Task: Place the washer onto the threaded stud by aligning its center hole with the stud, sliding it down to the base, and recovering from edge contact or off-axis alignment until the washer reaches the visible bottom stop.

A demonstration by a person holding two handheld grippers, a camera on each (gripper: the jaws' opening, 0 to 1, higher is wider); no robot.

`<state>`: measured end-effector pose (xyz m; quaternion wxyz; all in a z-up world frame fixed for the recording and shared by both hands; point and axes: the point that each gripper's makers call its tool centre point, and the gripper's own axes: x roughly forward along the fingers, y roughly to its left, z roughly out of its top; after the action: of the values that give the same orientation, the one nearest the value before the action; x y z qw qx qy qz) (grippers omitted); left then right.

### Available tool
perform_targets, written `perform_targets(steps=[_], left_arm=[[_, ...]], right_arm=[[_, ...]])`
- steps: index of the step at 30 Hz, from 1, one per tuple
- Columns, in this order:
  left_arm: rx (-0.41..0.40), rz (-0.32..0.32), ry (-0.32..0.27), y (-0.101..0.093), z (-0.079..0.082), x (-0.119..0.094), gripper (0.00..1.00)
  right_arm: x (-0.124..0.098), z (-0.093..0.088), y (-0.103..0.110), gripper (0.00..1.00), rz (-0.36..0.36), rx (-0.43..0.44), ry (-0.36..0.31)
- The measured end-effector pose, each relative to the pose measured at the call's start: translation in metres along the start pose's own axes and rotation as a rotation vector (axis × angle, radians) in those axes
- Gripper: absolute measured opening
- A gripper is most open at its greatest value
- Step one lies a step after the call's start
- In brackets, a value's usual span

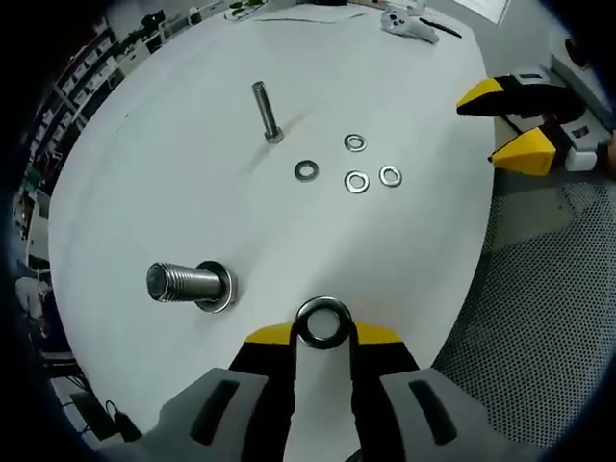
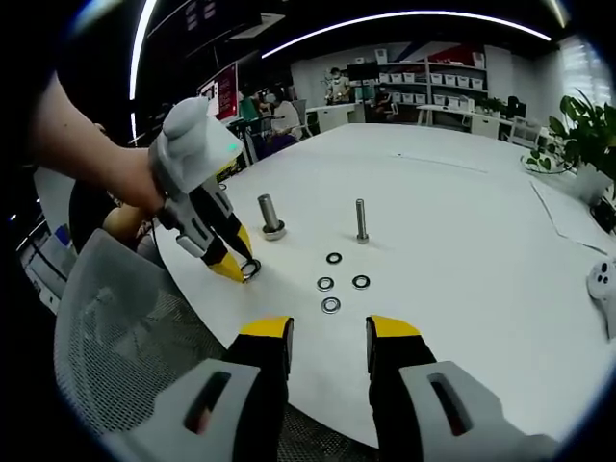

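The left gripper [image 1: 324,332] is pinching a large steel washer [image 1: 324,322] between its yellow-tipped jaws, gripping it by the lower rim so the centre hole is staying free and facing the camera. In my judgement that hold is leaving the hole open for the thick threaded stud [image 1: 183,282], which is standing on the white table [image 1: 192,164] just to the left of the jaws. Seen from the right gripper view, the left gripper [image 2: 241,269] is hanging low over the table's near edge with the washer [image 2: 251,269] at its tip, close to the thick stud [image 2: 269,215] but not over it yet. A washer [image 1: 223,289] is already resting at that stud's base.

The held washer is looking like a bright, flat metal ring with a wide round hole and a smooth rim.

A thinner bolt [image 1: 264,111] is standing upright farther off, with four small loose washers [image 1: 358,180] lying flat beside it, apart from each other. The right gripper [image 2: 328,332] is waiting near the table edge with its jaws apart and nothing between them
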<state>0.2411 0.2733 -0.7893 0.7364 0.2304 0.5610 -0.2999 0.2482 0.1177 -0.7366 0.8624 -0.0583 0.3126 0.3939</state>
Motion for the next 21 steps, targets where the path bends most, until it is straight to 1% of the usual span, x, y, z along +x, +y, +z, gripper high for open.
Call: perform_targets(steps=[4,9,13,17,21], left_arm=[[-0.003,0.014,-0.016,0.008,0.001,-0.008,0.19],[-0.011,0.033,-0.052,0.018,0.008,-0.023,0.19],[-0.041,0.045,-0.095,0.023,0.016,-0.035,0.19],[-0.016,0.056,-0.096,0.027,0.02,-0.039,0.19],[0.004,0.067,-0.099,0.036,0.027,-0.047,0.19]], right_arm=[[0.0,0.0,0.0,0.33,0.001,-0.001,-0.001],[0.0,-0.001,0.0,0.33,0.001,-0.001,0.0],[0.001,-0.001,0.0,0.33,0.0,0.0,0.003],[0.001,-0.001,0.0,0.33,0.001,-0.001,0.005],[0.002,-0.002,0.0,0.33,0.001,-0.001,0.005]])
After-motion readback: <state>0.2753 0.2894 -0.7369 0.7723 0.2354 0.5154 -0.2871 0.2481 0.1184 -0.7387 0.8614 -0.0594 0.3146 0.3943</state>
